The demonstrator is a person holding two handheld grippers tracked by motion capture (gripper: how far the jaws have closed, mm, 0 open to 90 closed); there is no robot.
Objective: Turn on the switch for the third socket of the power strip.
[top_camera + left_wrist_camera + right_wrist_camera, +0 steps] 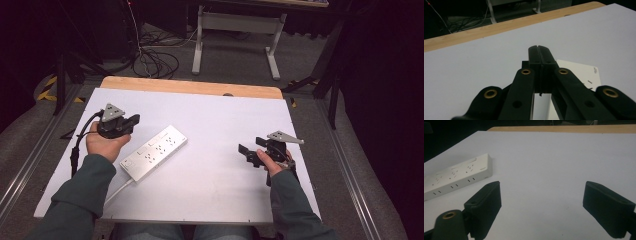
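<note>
Lying diagonally on the pale white flat surface (215, 165), a white rectangular plastic power strip (154, 152) with several rows of sockets is seen left of centre, its white cord (118, 189) trailing toward the near edge. The left hand-held gripper (134, 120) is held just beside the strip's left side, its jaws pressed together with nothing between them, and no contact with the strip can be made out. The right hand-held gripper (250, 147) is held well apart from the strip on the right, its jaws spread wide and empty, pointing toward the strip's far end. The work is judged to be at an approach stage, with the strip not yet gripped. For the next move, the left jaws would need to be parted and one gripper brought over an edge of the strip before any lift or slide.
</note>
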